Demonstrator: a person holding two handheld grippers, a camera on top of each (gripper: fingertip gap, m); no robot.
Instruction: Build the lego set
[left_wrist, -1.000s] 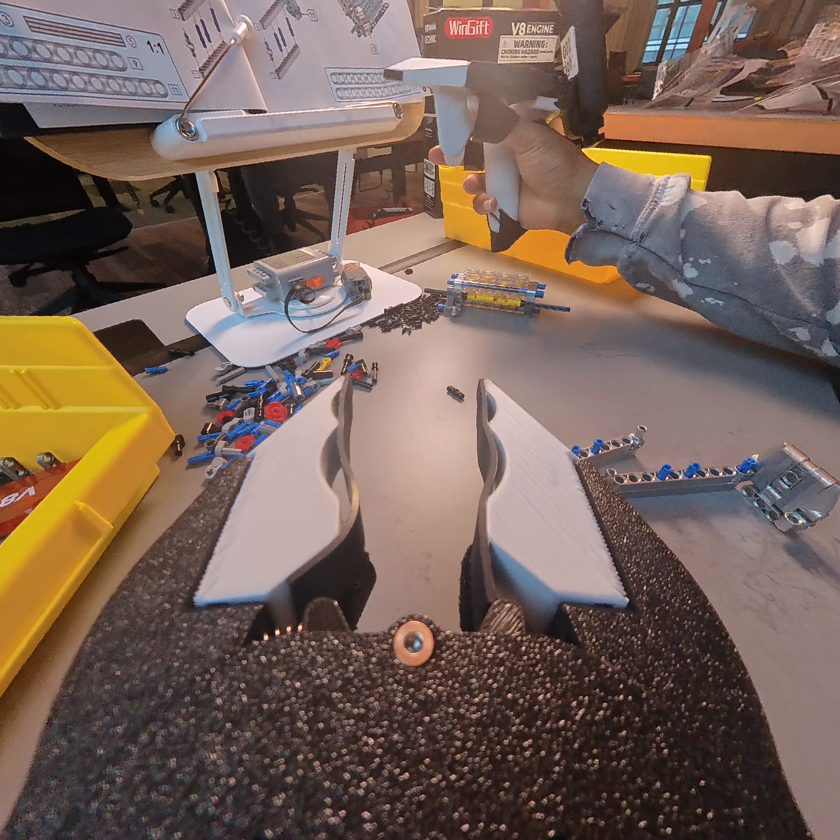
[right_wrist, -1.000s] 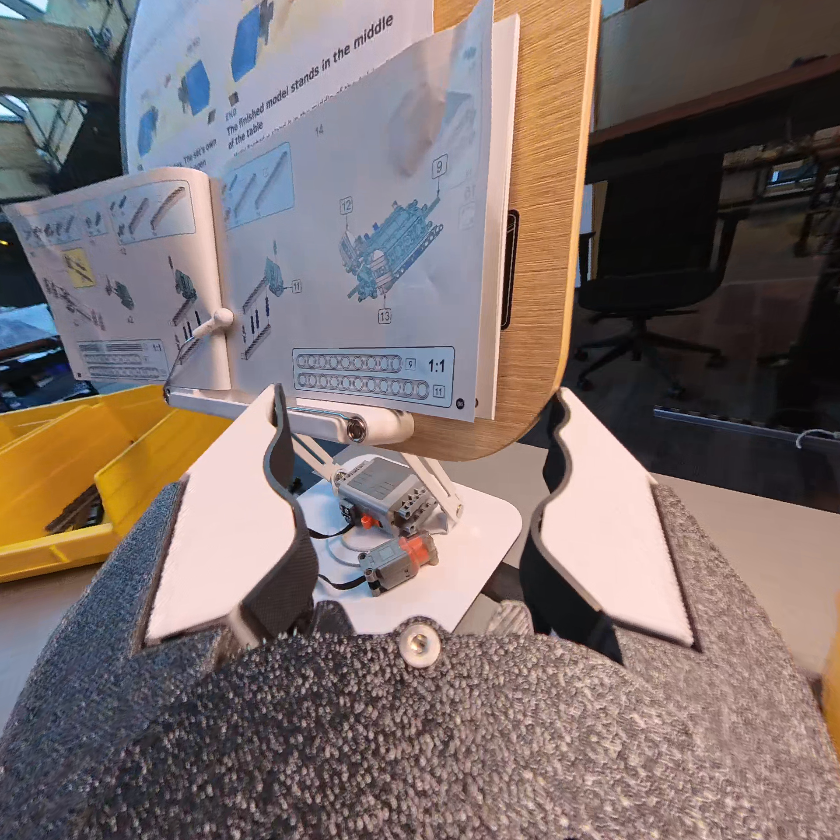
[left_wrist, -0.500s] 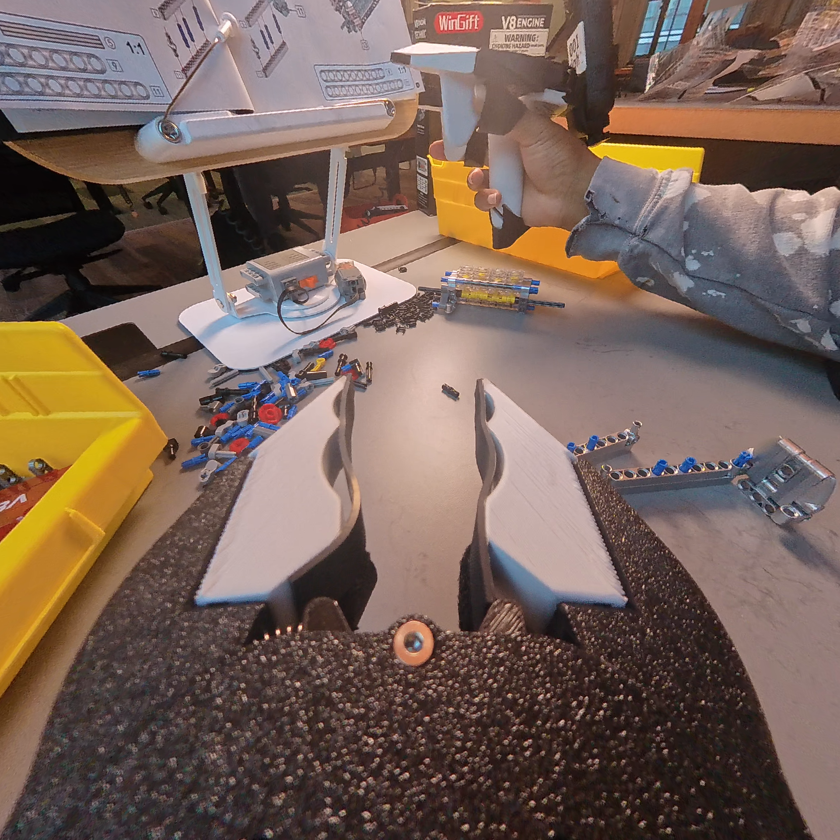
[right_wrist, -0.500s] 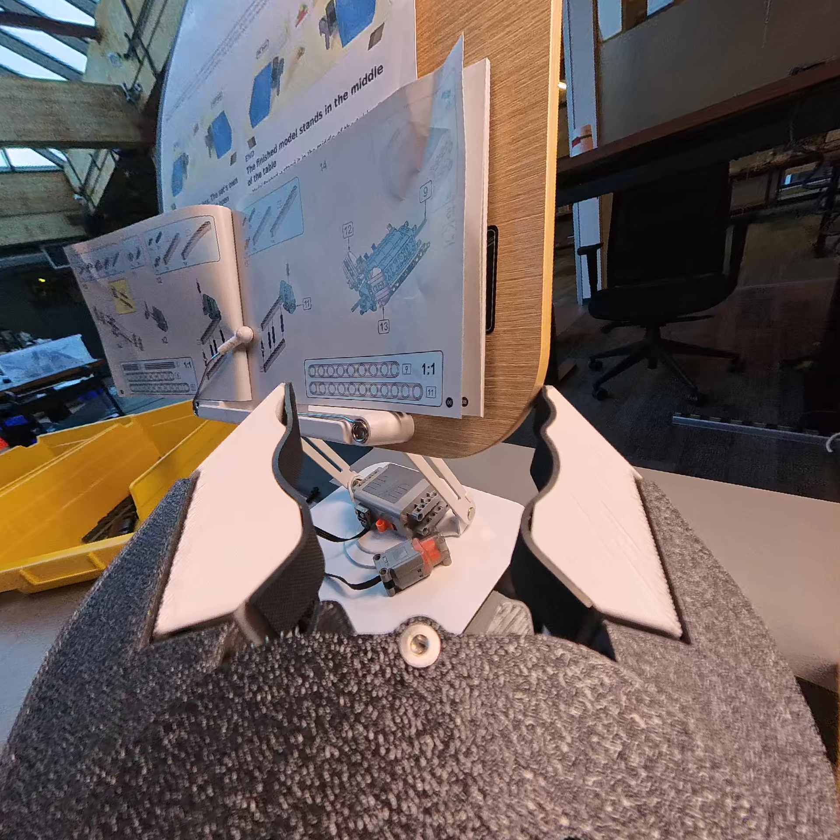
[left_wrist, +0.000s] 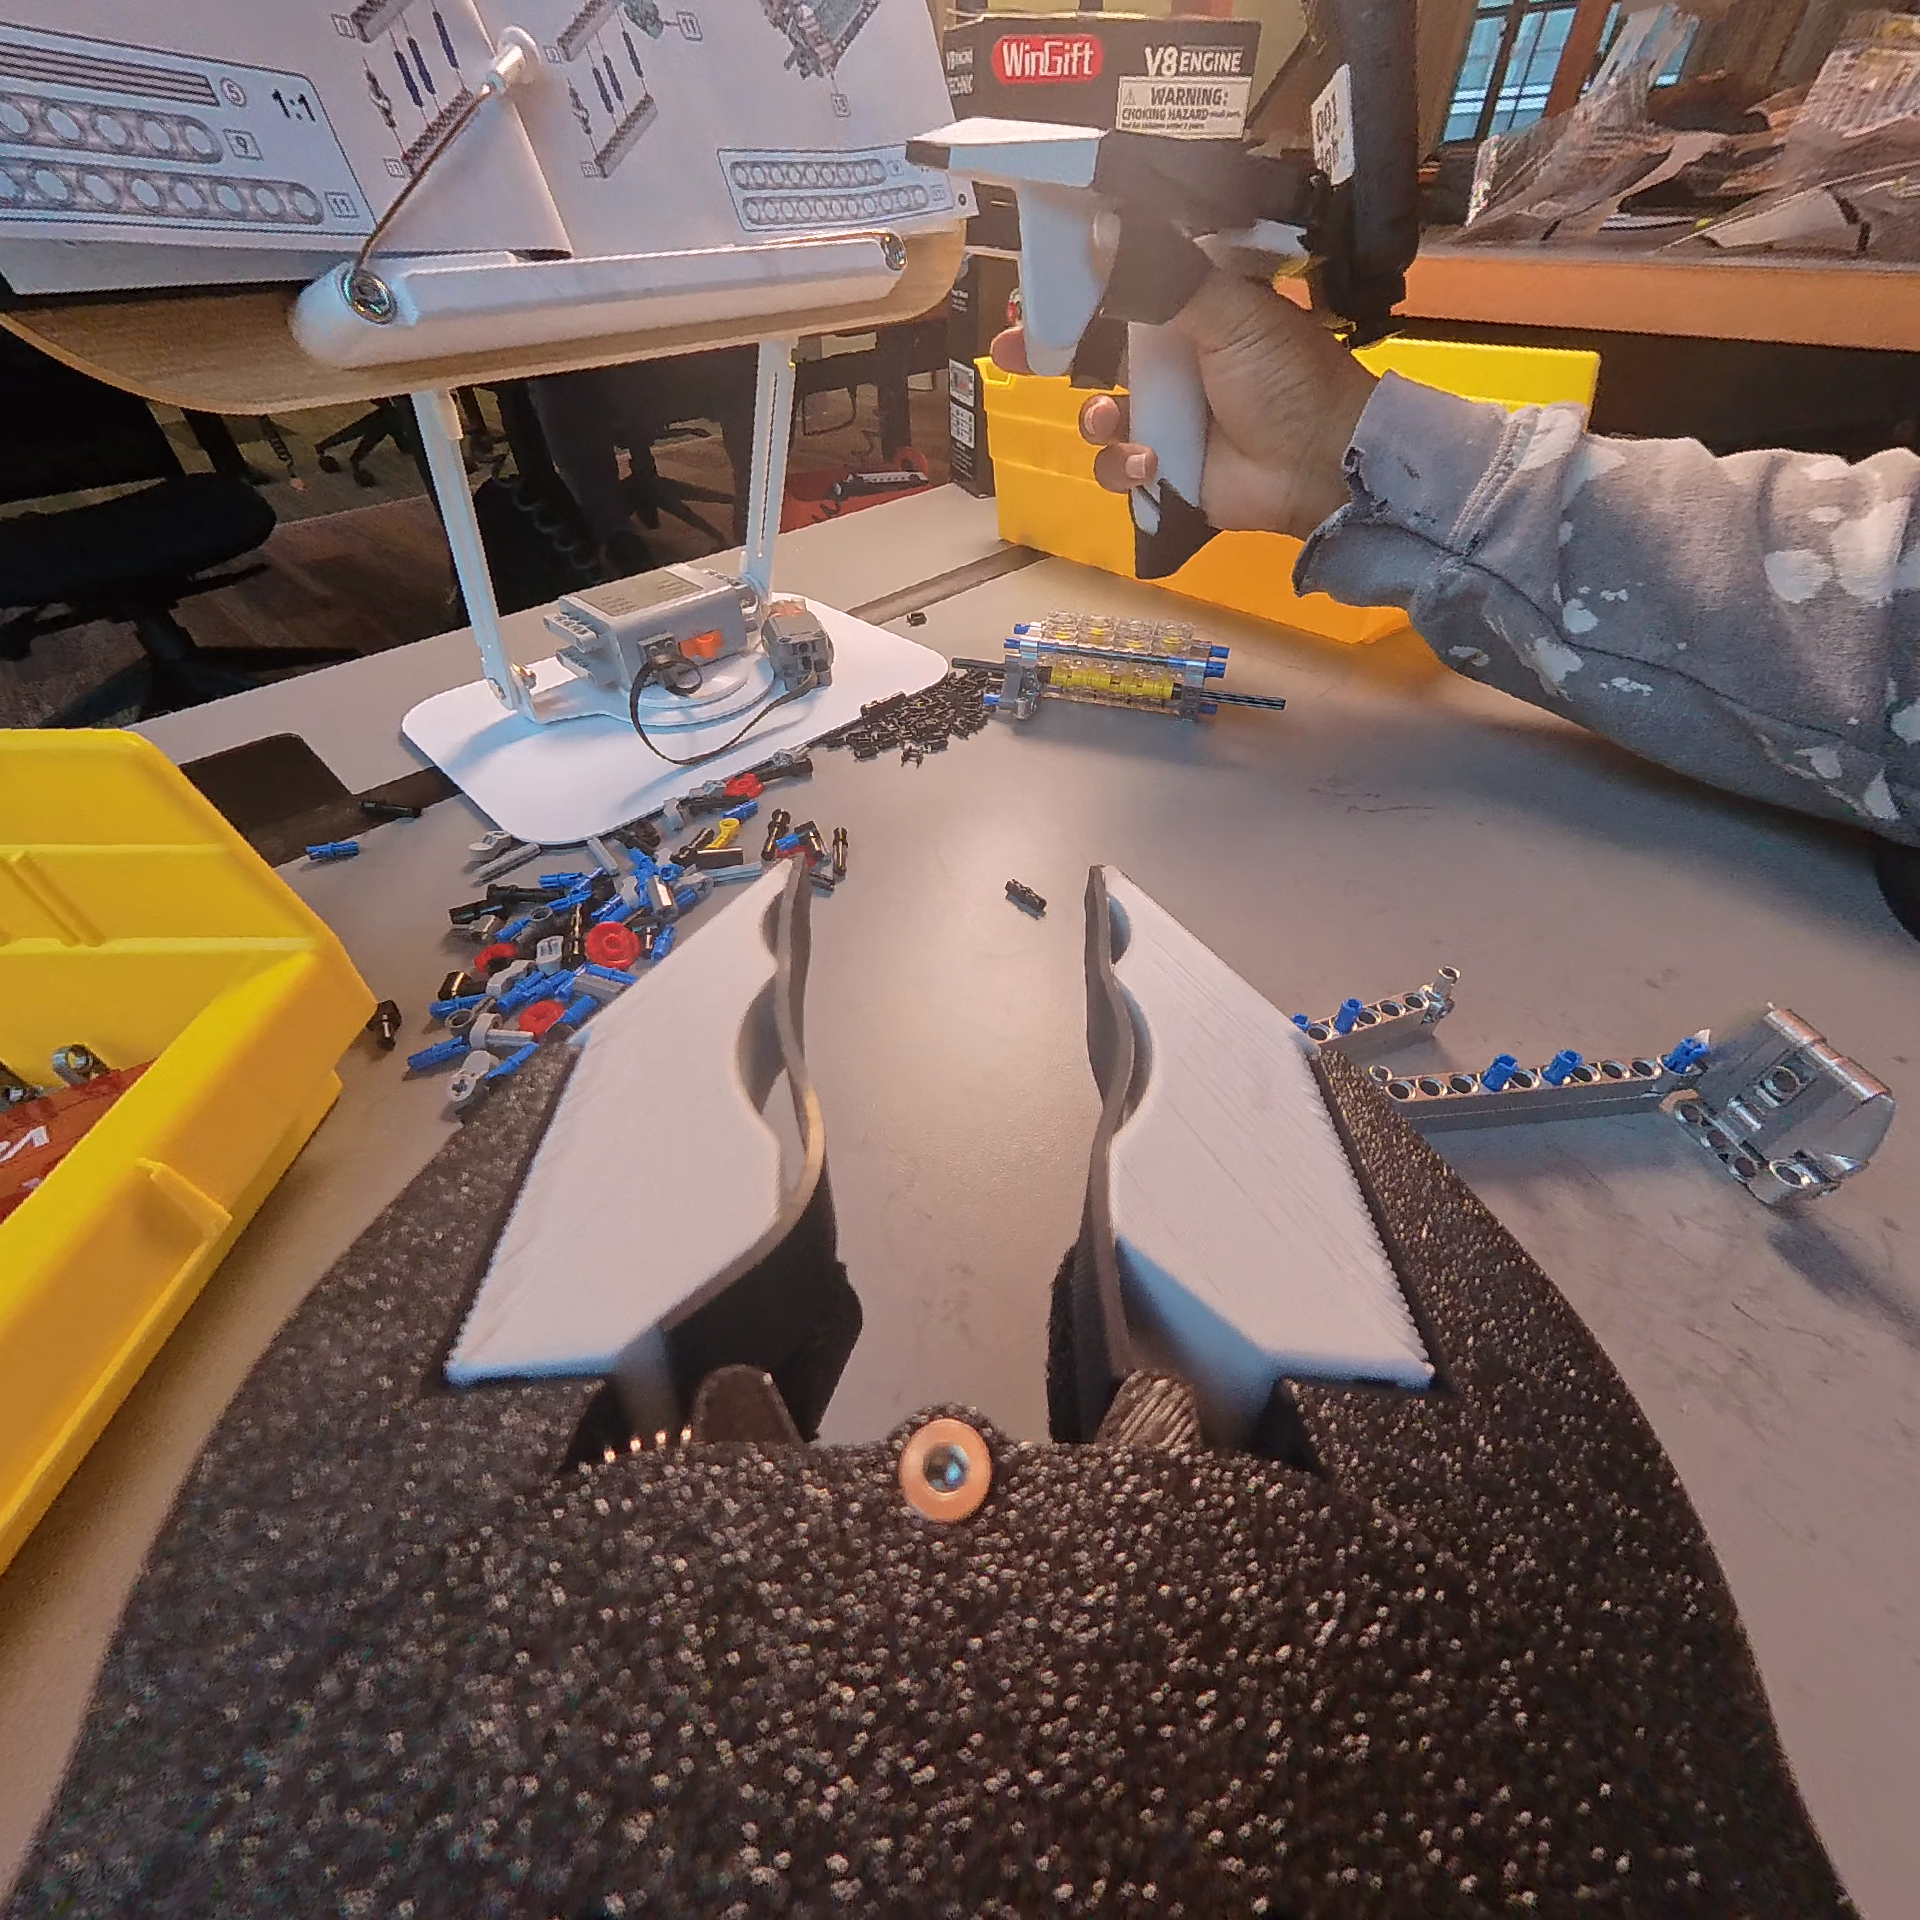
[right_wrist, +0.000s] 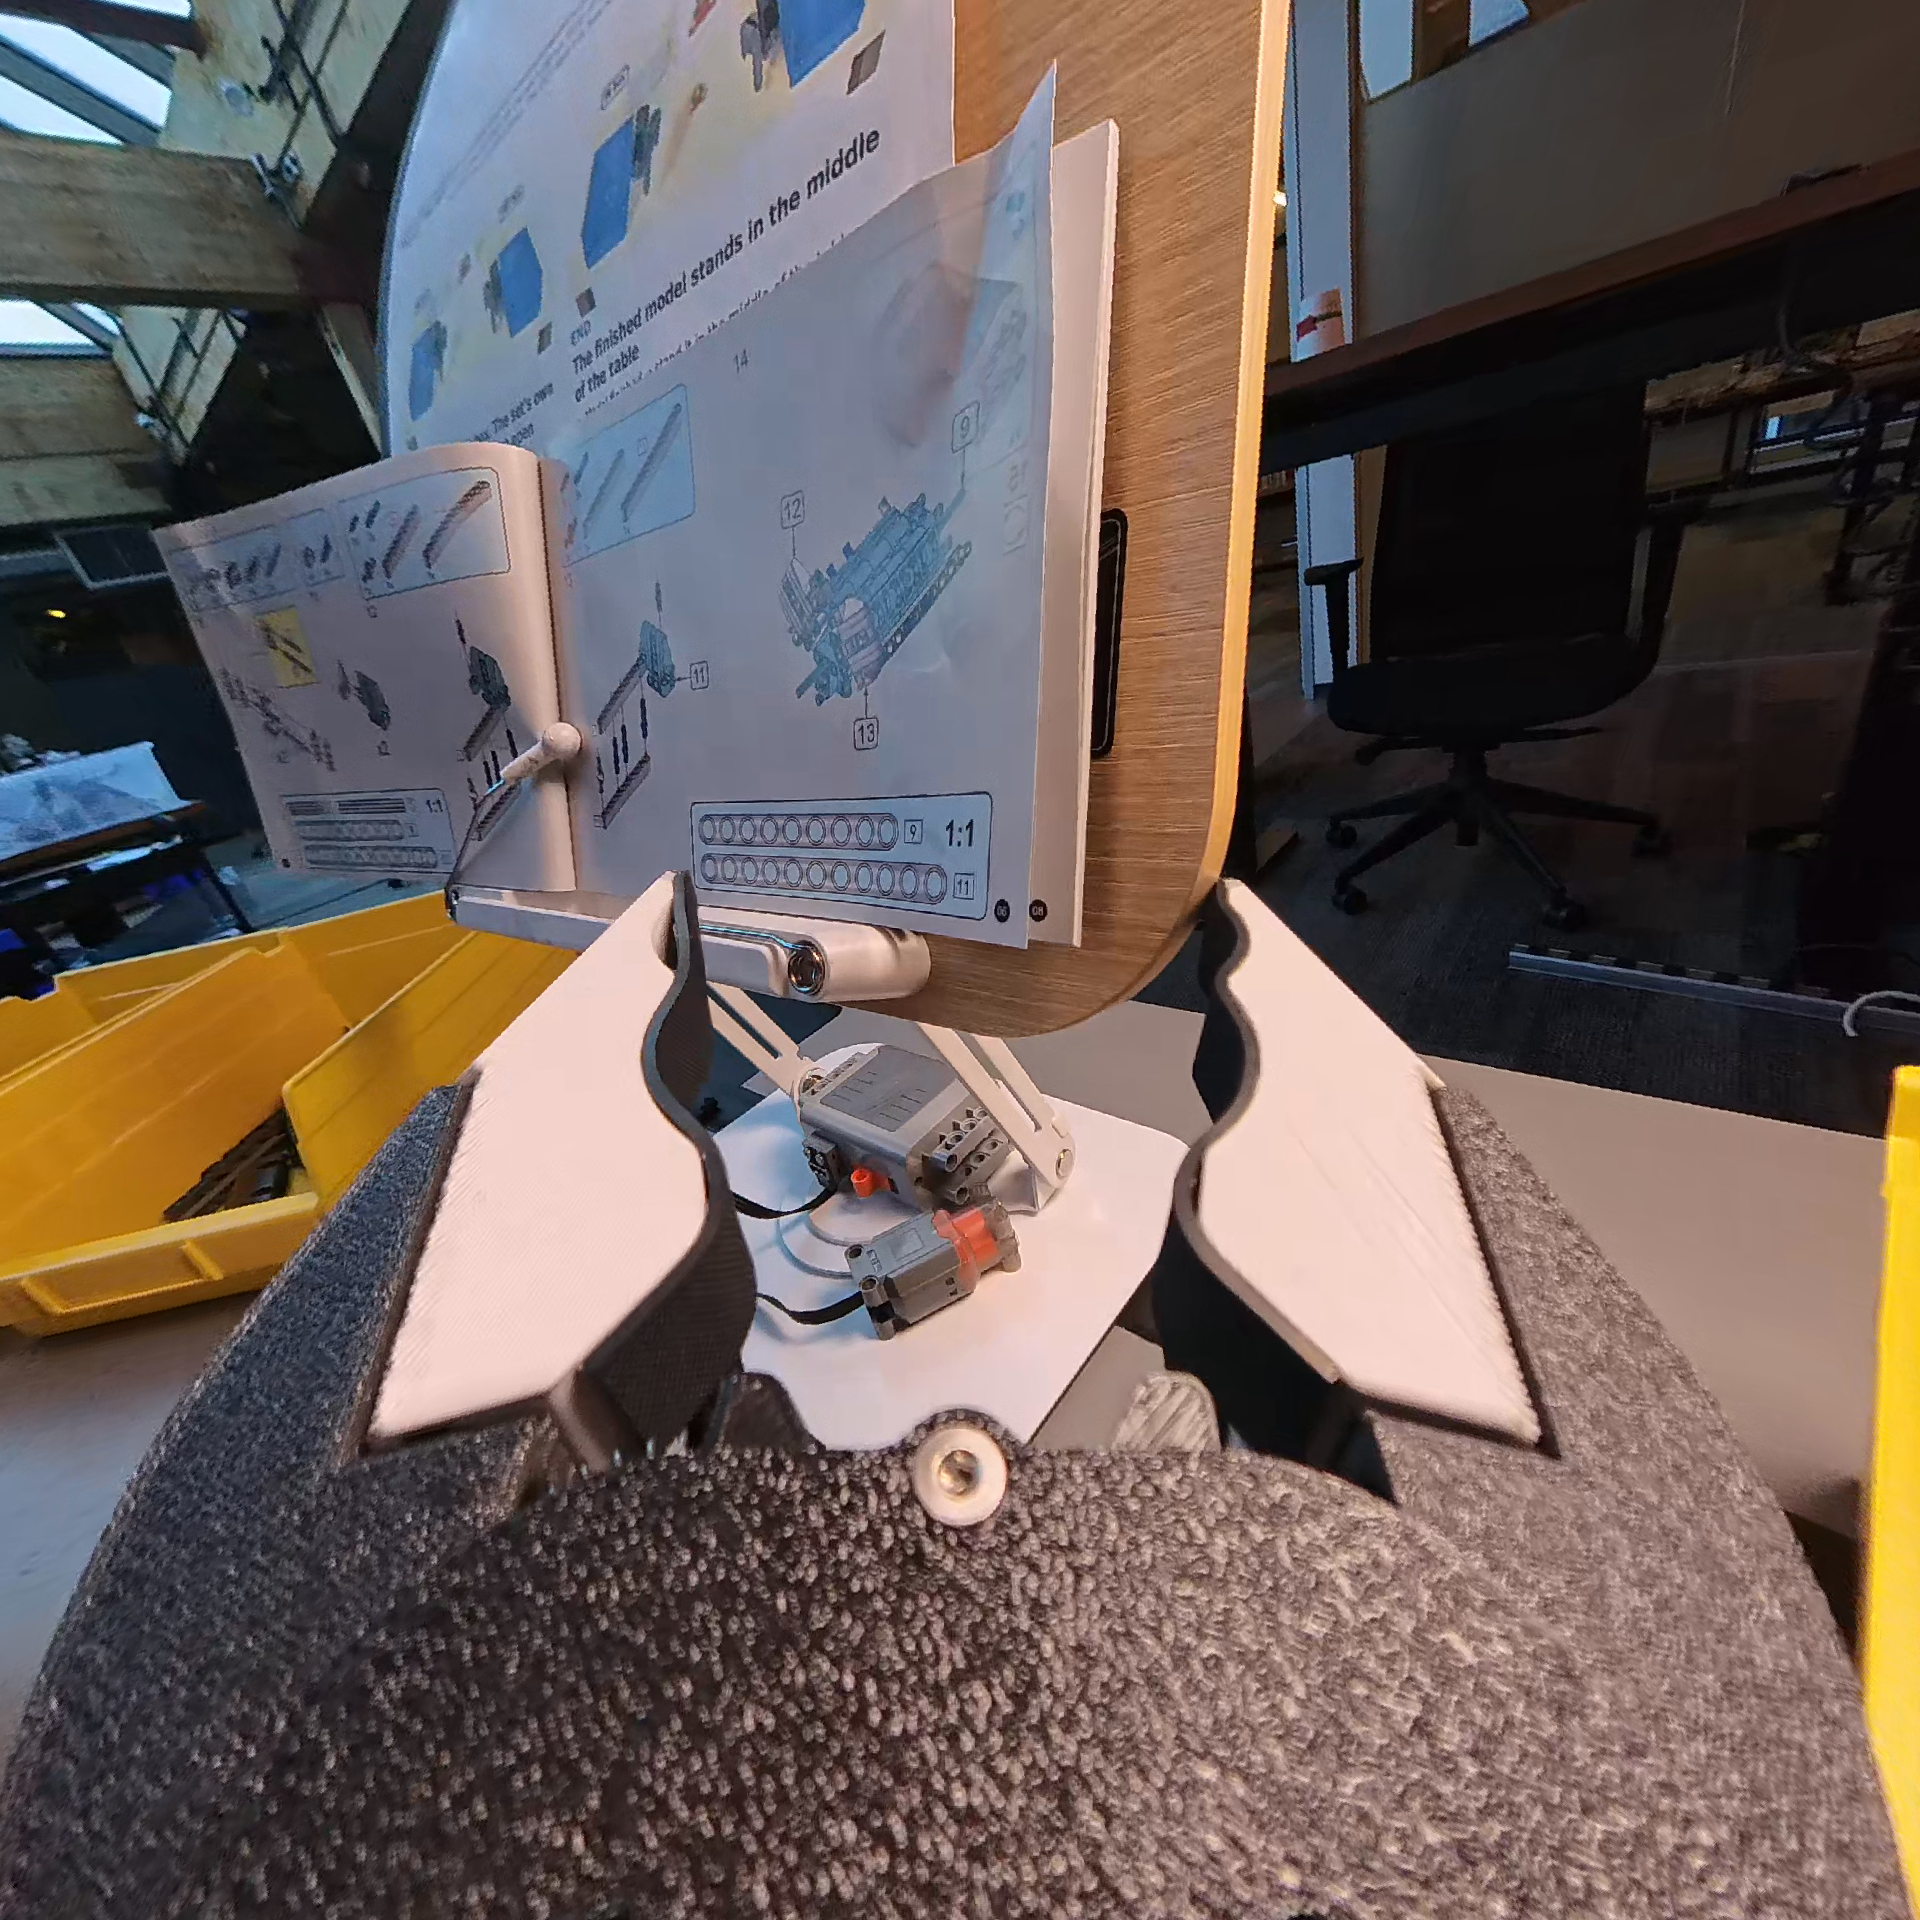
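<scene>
Left hand-held gripper low over table, jaws apart, empty

Printed writing and numbers stand on the open instruction booklet, the sheet behind it, the black box and a small white tag.

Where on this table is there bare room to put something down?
Bare grey table lies ahead of the open left gripper, bordered by the clear engine block behind and the grey beams to the right; only one black pin sits there. It is crowded leftward: scattered pins by the yellow bin.
</scene>
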